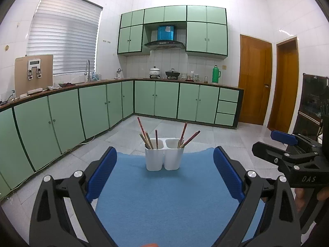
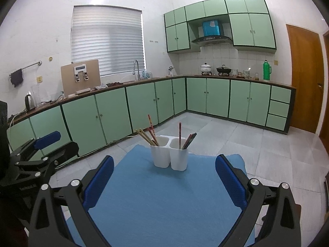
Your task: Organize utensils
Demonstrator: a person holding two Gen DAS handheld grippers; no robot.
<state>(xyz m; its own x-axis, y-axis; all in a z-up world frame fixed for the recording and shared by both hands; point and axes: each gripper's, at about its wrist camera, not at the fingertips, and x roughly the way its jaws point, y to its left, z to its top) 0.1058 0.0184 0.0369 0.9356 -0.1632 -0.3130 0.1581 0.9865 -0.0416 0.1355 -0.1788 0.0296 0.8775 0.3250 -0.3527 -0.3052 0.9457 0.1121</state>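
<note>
A white two-compartment utensil holder [image 1: 164, 154] [image 2: 169, 154] stands at the far end of a blue mat [image 1: 164, 201] [image 2: 162, 201]. Several chopsticks [image 1: 147, 135] lean in its left cup and several more [image 1: 186, 136] in its right cup; they also show in the right wrist view [image 2: 149, 133] [image 2: 186, 139]. My left gripper [image 1: 164, 173] is open and empty, well short of the holder. My right gripper [image 2: 164, 177] is open and empty, also short of it. Each gripper shows at the other view's edge [image 1: 287, 154] [image 2: 39, 152].
The mat covers a small table with grey tiled floor [image 1: 216, 135] beyond its edges. Green cabinets [image 1: 156, 100] line the far and left walls. A wooden door [image 1: 254, 82] is at the right. The counter holds pots and a green flask [image 1: 216, 74].
</note>
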